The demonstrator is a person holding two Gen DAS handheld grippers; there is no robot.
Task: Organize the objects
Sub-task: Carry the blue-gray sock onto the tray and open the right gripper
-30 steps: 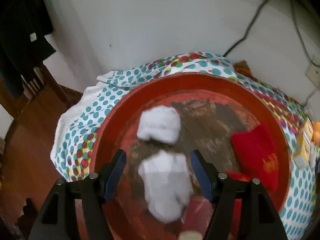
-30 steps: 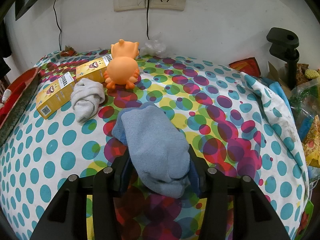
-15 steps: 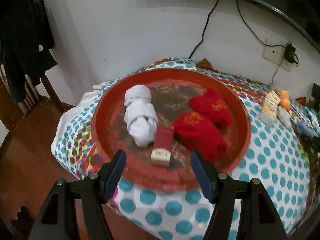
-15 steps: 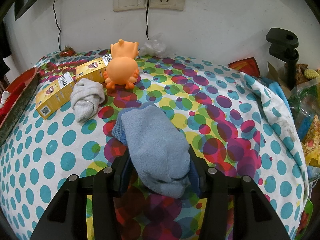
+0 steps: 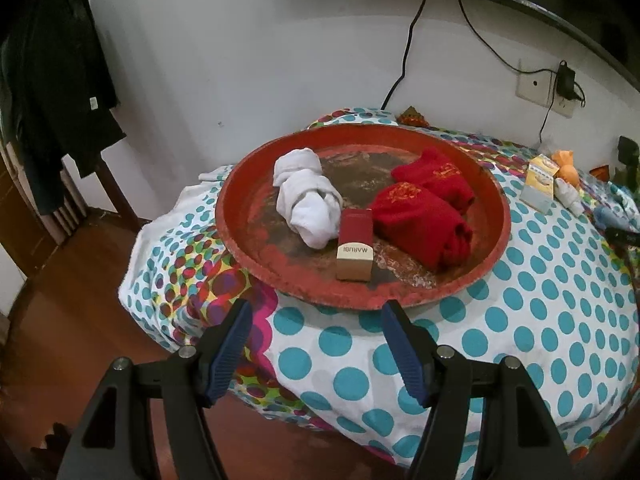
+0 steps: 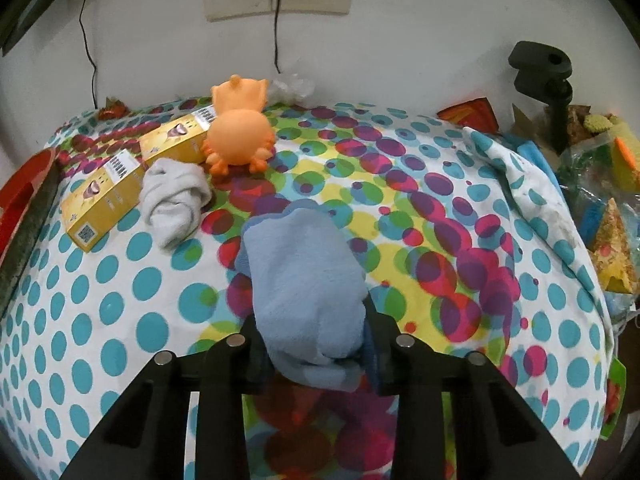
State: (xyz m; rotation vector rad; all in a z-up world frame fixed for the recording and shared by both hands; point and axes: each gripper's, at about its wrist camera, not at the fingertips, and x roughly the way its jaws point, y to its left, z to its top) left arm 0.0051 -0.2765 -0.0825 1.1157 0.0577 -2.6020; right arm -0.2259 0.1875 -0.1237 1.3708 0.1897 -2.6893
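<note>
A round red tray (image 5: 248,256) on the dotted tablecloth holds a white rolled sock pair (image 5: 308,204), two red rolled socks (image 5: 420,220), and a small red and tan box (image 5: 354,244). My left gripper (image 5: 316,344) is open and empty, held back from the tray's near rim. My right gripper (image 6: 312,344) is shut on a light blue rolled sock (image 6: 304,280) just above the cloth. A grey-white sock (image 6: 174,200), two yellow boxes (image 6: 102,200) and an orange toy (image 6: 238,136) lie beyond it.
The tray's edge (image 6: 24,200) shows at the left of the right wrist view. A black clamp stand (image 6: 540,80) and bags of clutter (image 6: 600,200) sit at the table's right. Wall sockets and cables are behind. Wooden floor (image 5: 60,320) lies left of the table.
My left gripper has drawn back and up from over the tray, leaving the white sock in it. My right gripper has edged slightly closer to the table with the blue sock.
</note>
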